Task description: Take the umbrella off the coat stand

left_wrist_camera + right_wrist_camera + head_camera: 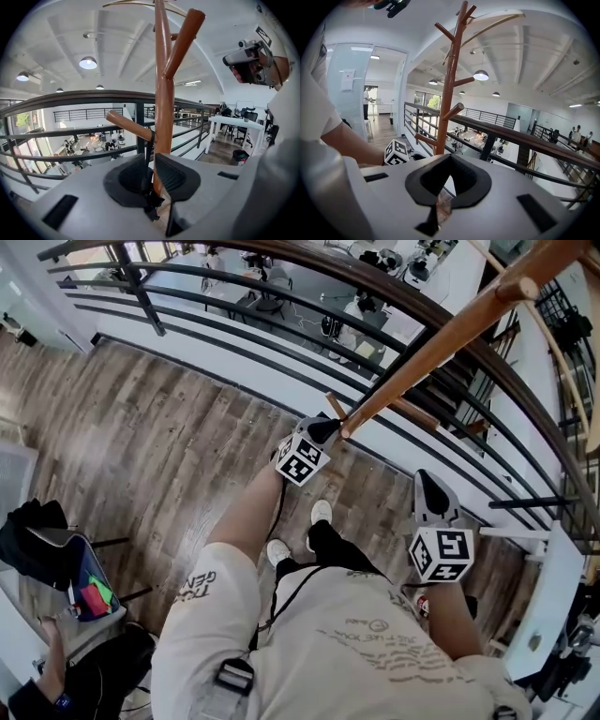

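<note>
Left tool (149,158) is sitting right against the coat stand (164,108), jaws drawn in on a thin dark strap (149,147) with only a sliver of gap either side; reading this as a pinch on the strap. The strap is running near vertical, from the lower peg (126,125) where it is looping over the wood, down between the jaws to a dark bunch at their roots. Taking this to be the umbrella's hanging loop. The umbrella body itself is not showing in any view, presumably hanging under the tool. The peg is slanting up and away from the post toward its free end, so the loop is likely needing to travel up and outward along that axis, not straight back. Right tool (449,159) is standing apart to the right of the stand, pointing at it, tips meeting on nothing; the left is clearly the nearer and the working one. The stand is standing on a wood-plank floor (169,446) just beside a dark railing (70,99) that overlooks a lower office level. A white worktop (234,123) is standing further off along the railing. Risk: the strap snagging on the peg's end.
</note>
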Demonstrator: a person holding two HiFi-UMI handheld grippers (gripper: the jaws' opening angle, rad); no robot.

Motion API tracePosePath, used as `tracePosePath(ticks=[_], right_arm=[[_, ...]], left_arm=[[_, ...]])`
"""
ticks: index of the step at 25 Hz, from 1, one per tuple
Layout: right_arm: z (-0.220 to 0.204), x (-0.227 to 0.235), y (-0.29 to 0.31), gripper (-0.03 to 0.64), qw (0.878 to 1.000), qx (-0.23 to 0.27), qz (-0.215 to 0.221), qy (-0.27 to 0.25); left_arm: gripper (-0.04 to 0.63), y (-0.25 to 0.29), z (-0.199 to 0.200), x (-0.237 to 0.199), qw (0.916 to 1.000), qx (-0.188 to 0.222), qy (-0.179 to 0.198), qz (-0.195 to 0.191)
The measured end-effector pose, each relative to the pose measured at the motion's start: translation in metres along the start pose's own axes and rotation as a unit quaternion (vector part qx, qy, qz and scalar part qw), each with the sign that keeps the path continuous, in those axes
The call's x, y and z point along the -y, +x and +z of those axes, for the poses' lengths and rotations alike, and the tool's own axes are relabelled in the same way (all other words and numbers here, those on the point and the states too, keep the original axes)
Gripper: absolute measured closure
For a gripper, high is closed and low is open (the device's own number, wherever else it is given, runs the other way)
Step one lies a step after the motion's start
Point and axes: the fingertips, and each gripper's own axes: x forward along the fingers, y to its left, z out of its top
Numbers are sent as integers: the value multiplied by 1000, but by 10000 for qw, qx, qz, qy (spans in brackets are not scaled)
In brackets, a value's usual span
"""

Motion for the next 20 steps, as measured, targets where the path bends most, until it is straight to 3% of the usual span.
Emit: tracePosePath(ticks=[10,13,20], right_arm=[[0,4,5,614,9999,-120,-93,-81],[0,3,7,614,9998,-137,-106,-61],[2,-3,6,615,9998,-120,-131,-6]], left_arm=[[544,22,-7,-10,9992,-262,295,-88],[584,26,-7,-9,9985,-321,410,-151],[592,13,-9,-10,9983,-385,171,-406]])
